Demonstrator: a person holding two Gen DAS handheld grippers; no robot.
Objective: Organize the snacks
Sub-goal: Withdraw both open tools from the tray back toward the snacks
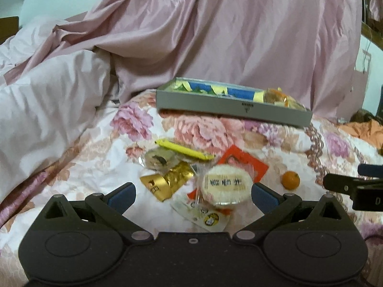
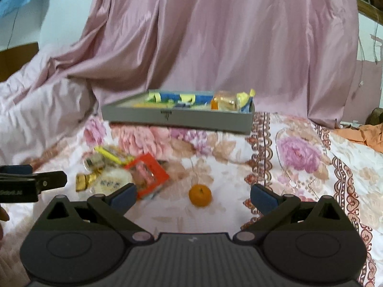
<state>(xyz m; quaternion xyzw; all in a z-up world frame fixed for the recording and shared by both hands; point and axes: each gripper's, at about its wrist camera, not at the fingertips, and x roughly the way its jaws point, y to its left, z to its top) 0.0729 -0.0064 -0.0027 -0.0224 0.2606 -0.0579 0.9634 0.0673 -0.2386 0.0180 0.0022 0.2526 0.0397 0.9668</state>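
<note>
Both grippers hover wide open over the snack pile on the floral bedspread (image 1: 275, 143).

The left gripper (image 1: 192, 192) spreads its jaws, holding nothing, and right between its blue pads (image 1: 122, 195) sits the round white rice cake (image 1: 226, 186) in clear wrap. Beside that lie a gold packet (image 1: 167, 179), a yellow stick pack (image 1: 184, 151), a red packet (image 1: 244, 165) and a dark round cookie pack (image 1: 159, 159), all heaped together. The right gripper (image 2: 192, 195) is released too, empty, lined up on the small orange (image 2: 200, 195), which lies alone just right of the pile. Farther back, the grey box (image 1: 229, 106) rests on the bedspread before the pink curtain (image 1: 239, 35), already holding blue and yellow snacks.
</note>
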